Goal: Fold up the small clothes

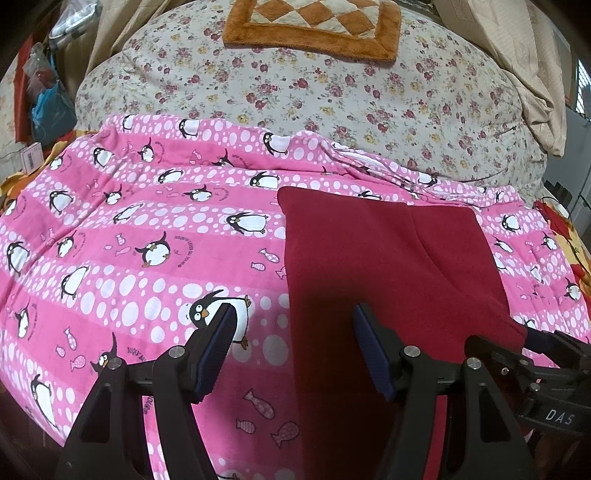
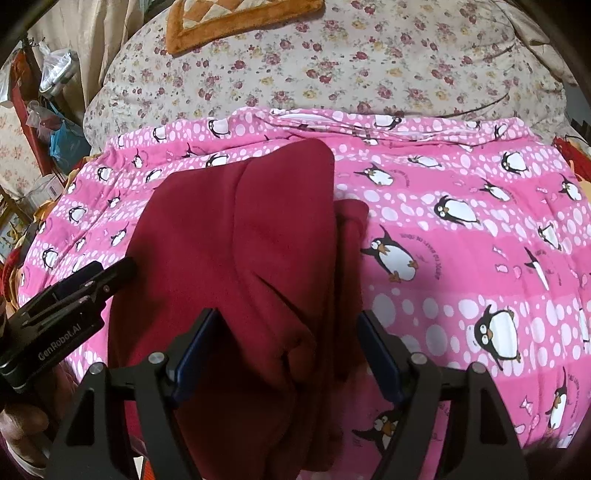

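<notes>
A dark red garment [image 1: 391, 266] lies on the pink penguin bedsheet [image 1: 147, 221]. In the left wrist view it stretches from the middle to the lower right. My left gripper [image 1: 293, 314] is open, straddling the garment's left edge, one finger over the sheet, one over the cloth. In the right wrist view the garment [image 2: 240, 236] is bunched with folds, and my right gripper [image 2: 286, 319] is open around its near bunched part. The left gripper's body [image 2: 74, 295] shows at the garment's left edge. The right gripper's body [image 1: 535, 369] shows at the garment's right edge.
A floral quilt [image 1: 332, 92] lies behind the sheet, with an orange checked cushion [image 1: 314, 26] on it. Bags and clutter [image 1: 48, 92] stand at the far left beside the bed. A beige cloth [image 1: 535, 92] hangs at the right.
</notes>
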`<state>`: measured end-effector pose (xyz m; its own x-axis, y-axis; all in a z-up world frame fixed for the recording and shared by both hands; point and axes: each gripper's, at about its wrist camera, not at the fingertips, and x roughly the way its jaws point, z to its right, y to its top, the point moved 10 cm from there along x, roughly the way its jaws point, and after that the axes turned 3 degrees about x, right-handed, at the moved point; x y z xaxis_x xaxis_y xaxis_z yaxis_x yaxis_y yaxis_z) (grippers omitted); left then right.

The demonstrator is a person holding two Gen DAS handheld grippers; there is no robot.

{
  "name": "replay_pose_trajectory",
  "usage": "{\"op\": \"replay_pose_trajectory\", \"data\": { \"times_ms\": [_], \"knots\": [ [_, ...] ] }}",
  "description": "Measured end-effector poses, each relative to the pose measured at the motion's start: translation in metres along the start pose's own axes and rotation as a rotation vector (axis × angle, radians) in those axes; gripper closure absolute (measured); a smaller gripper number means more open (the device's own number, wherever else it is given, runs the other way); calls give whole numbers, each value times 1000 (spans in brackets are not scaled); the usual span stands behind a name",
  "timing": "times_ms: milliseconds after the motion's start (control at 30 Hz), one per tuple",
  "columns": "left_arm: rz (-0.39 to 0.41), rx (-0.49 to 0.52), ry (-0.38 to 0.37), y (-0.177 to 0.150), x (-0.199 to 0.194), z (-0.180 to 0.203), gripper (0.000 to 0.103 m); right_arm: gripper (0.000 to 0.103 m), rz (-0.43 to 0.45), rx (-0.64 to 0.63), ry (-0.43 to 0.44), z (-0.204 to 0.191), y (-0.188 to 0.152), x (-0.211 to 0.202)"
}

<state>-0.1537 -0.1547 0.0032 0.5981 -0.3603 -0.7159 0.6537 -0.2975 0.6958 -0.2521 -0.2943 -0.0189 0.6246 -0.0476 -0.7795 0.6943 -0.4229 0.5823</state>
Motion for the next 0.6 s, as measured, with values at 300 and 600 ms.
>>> {"op": "replay_pose_trajectory", "data": {
  "times_ms": [300, 600],
  "knots": [
    [0, 6, 2, 0, 0, 1, 58, 22, -3, -13, 5, -5, 1, 2],
    [0, 6, 3, 0, 1, 2, 58, 21, -6, -6, 9, -4, 1, 3]
  ]
}}
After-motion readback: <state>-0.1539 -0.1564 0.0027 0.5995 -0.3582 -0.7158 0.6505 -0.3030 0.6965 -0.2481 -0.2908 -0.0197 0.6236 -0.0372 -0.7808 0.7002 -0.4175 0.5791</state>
